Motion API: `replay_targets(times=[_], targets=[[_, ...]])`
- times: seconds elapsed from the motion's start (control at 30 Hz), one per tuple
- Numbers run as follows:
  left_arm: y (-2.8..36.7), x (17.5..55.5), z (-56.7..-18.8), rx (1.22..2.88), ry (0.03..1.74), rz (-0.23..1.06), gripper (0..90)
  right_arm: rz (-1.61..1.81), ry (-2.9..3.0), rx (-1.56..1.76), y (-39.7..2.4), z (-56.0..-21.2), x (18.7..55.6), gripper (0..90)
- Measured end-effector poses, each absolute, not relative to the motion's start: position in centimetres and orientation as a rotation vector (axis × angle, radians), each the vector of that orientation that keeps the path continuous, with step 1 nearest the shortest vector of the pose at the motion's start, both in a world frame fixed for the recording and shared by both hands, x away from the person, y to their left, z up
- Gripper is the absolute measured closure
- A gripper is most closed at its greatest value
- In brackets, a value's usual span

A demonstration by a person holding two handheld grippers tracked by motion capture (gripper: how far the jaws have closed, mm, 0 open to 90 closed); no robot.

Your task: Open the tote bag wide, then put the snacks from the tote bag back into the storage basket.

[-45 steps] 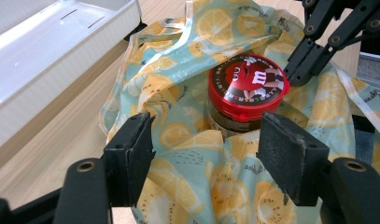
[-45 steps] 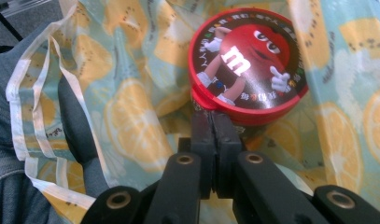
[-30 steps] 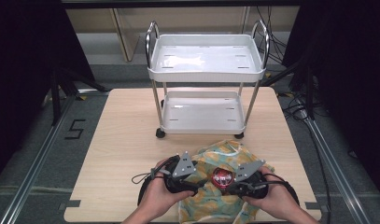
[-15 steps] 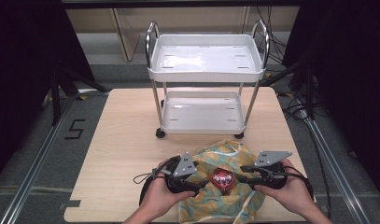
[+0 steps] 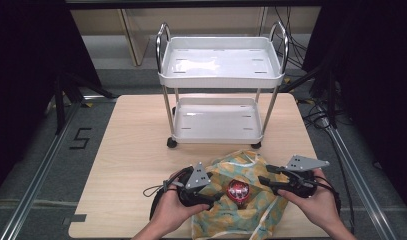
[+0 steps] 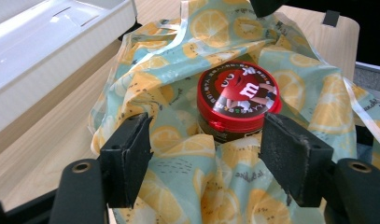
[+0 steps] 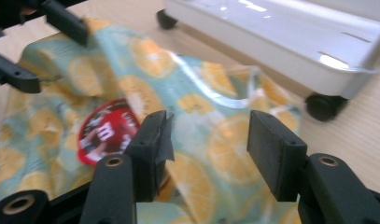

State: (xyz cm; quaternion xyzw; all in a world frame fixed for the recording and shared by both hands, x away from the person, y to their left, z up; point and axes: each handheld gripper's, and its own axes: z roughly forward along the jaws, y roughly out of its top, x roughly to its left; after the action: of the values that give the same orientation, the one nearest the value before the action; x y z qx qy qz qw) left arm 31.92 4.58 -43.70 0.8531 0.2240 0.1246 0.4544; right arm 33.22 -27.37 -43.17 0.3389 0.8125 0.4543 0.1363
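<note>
The right hand-held gripper (image 5: pixel 269 181) has just let go and drawn aside from the red-lidded candy jar (image 5: pixel 237 190), nested in the lemon-print bag (image 5: pixel 251 210) on the counter (image 5: pixel 136 160), while the left hand-held gripper (image 5: pixel 217 195) stays spread beside it, so the bagging looks done.

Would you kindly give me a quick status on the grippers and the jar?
Left gripper open beside the jar. Right gripper jaws just opened, gripping nothing. Red-lidded jar upright inside the lemon-print bag. White cart stands beyond, apart from the bag.
</note>
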Motion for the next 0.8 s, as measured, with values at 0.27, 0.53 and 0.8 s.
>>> replay_targets(times=[0.27,0.53,0.8], targets=[[4.6,31.7,-43.5,2.111,0.548,0.321,32.9,1.338,2.265,1.041,-28.4,-43.3,33.5,48.0],[4.8,31.4,-43.2,2.125,0.549,0.328,32.6,1.331,2.261,1.009,-28.5,-43.3,33.7,47.7],[4.1,31.0,-43.0,2.102,0.534,0.293,32.1,1.327,2.275,0.976,-28.2,-43.7,34.5,46.3]])
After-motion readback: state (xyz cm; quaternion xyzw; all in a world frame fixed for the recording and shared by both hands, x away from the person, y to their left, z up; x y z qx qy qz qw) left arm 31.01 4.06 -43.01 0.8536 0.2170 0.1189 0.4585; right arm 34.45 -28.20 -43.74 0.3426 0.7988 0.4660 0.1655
